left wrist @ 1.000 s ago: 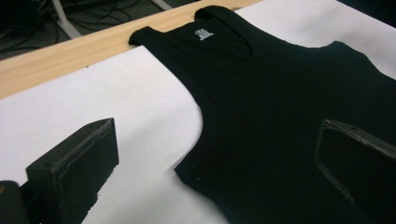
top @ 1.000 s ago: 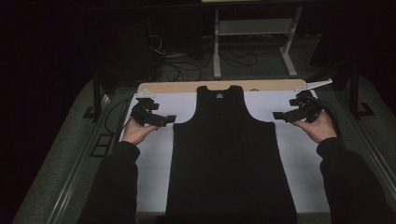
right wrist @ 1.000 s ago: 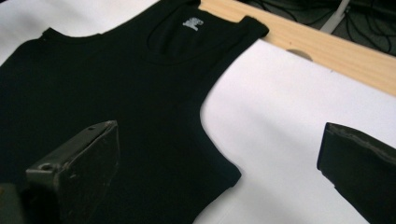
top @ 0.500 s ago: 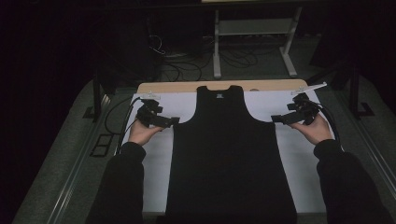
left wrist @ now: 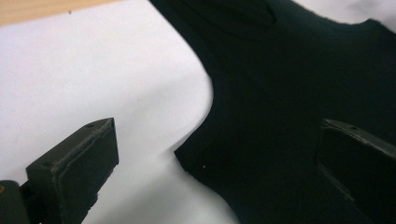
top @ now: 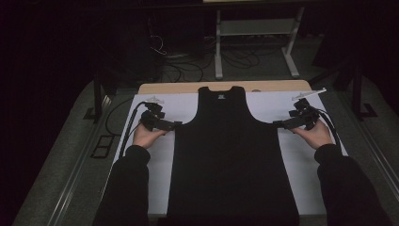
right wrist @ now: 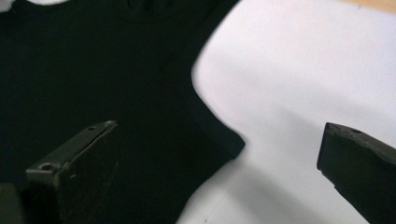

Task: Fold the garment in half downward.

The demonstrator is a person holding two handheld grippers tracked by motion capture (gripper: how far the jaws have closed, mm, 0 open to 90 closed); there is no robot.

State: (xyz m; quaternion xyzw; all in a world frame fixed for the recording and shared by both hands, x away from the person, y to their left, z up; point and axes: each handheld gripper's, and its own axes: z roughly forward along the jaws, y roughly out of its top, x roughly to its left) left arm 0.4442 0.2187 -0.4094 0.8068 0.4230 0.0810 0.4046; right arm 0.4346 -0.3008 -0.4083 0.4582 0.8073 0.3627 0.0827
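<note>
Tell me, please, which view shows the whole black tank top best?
The high view: the black tank top lies flat there, neckline to hem. The left gripper view and right gripper view show just its armhole corners.

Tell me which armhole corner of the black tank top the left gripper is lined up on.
The left gripper faces the tank top's left underarm corner, between its open jaws; the right gripper covers the opposite one.

Matt black cloth vest (top: 229, 155), smooth white sheet (top: 301, 165)
</note>
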